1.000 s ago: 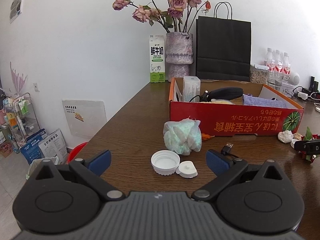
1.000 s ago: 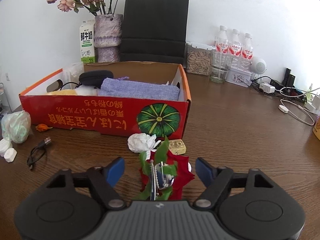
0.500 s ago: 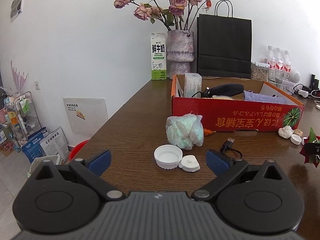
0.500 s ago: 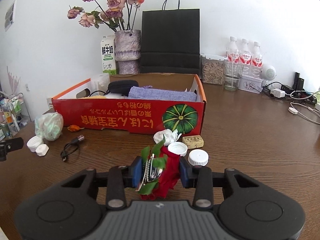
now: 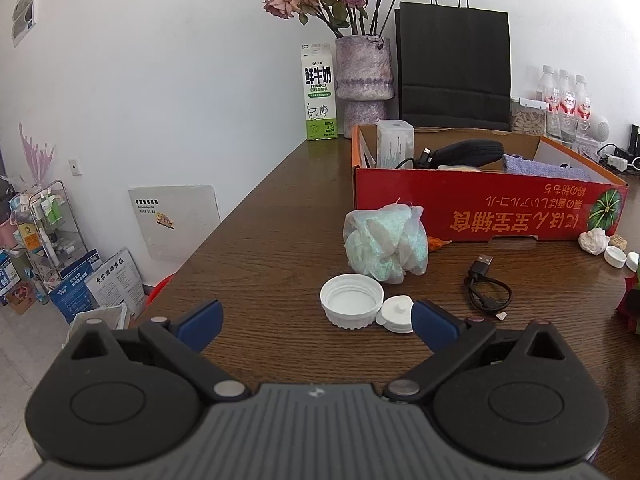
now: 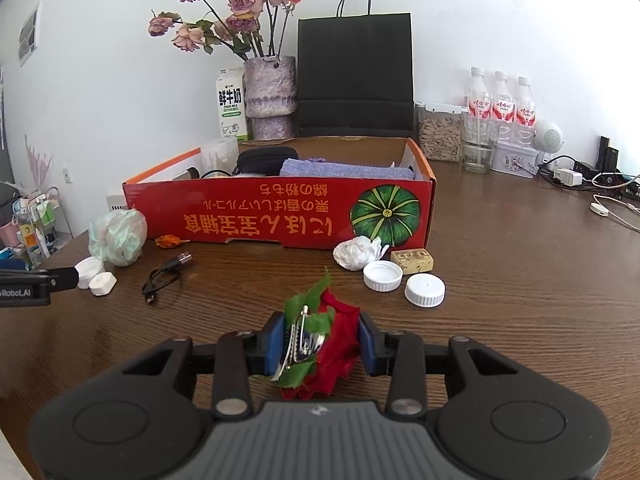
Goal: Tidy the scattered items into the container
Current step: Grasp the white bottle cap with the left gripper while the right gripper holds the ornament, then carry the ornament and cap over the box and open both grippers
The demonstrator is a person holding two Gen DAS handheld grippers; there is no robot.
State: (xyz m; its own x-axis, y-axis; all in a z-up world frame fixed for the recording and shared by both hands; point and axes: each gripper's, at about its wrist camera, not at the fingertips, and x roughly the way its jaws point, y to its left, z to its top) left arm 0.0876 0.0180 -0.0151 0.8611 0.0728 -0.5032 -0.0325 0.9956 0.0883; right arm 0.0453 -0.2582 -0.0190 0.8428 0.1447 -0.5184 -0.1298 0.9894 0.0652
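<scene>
Right gripper [image 6: 320, 342] now around rose [image 6: 336, 336]

You face a plain white wall [image 5: 160, 80] in bright, even daylight, with a dark wooden table [image 6: 520, 280] pushed against it. To your left a pale floor [image 5: 16, 344] holds a wire rack [image 5: 52, 220] of bottles, and 1 paper sheet [image 5: 24, 12] hangs high on the wall.
</scene>
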